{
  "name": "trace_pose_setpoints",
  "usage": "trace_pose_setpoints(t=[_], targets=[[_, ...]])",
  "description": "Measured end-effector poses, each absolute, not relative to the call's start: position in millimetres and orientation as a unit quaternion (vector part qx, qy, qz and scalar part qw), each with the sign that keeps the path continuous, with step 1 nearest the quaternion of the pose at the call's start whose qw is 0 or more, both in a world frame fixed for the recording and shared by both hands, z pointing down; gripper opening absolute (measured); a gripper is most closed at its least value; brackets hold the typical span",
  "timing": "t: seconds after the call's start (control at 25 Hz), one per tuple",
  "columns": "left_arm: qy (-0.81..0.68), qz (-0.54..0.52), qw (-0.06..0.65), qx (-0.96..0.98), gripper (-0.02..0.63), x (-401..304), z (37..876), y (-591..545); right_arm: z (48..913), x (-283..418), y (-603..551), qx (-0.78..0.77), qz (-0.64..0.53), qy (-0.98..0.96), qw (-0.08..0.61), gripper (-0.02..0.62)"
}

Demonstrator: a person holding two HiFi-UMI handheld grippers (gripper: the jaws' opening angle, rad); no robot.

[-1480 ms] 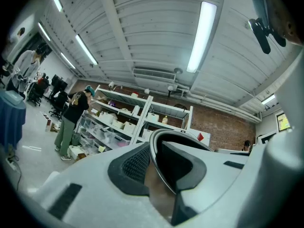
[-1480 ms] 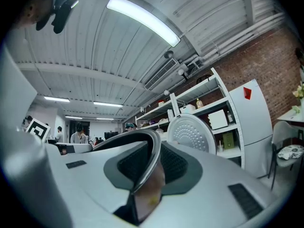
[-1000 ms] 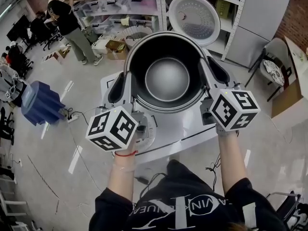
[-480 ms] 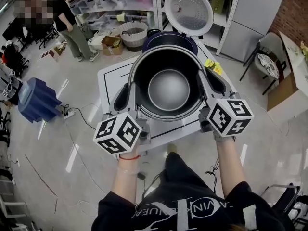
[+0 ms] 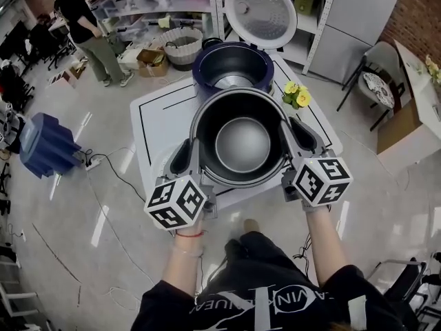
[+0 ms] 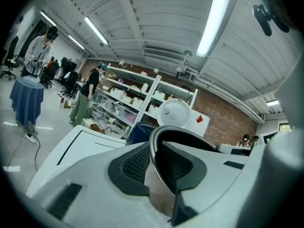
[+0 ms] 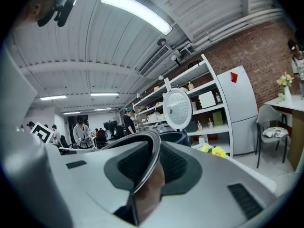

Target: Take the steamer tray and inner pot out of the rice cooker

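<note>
Both grippers are on the inner pot (image 5: 241, 143) right now, one on each side of it. The left gripper (image 5: 191, 154) bites the left rim: in the left gripper view its jaws are narrow, one dark pad outside the steel wall and one inside, pressed on the metal. The right gripper (image 5: 295, 138) does the same on the right rim, jaws narrow, rim clamped between the pads. The pot hangs upright and level between them, mouth up, its inside bare and shiny. It is out of the rice cooker (image 5: 233, 61) and sits on the near side of it, above the white worktop (image 5: 155, 109); whether its base touches the worktop cannot be told from here. The dark blue cooker stands at the far end of the worktop with its round lid (image 5: 260, 11) tipped up and open behind it. A small bunch of yellow flowers (image 5: 296, 95) lies just right of the cooker. Far left, a person (image 5: 79, 23) stands by the shelves (image 5: 145, 9).
</note>
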State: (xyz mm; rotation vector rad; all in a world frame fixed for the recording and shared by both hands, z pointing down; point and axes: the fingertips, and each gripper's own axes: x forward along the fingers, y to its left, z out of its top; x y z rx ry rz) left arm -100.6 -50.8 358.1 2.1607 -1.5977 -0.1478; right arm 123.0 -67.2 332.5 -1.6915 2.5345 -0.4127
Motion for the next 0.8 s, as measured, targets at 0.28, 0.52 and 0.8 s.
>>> trace_pose_setpoints(t=[0.28, 0.52, 0.8], targets=[[-0.592, -0.030, 0.254, 0.764, 0.066, -93.1, 401.1, -56.7, 383.1, 132.0, -73.0, -0.539, -0.172, 0.824, 0.017, 0.072], [-0.605, -0.006, 0.270, 0.749, 0.066, -86.8, 433.3, -60.7, 417.3, 138.9, -82.3, -0.526, -0.197, 0.827, 0.003, 0.071], [-0.618, 0.007, 0.279, 0.735, 0.066, -86.6, 458.2, -65.3, 454.5, 140.0, -92.3, -0.512, -0.229, 0.828, -0.005, 0.066]])
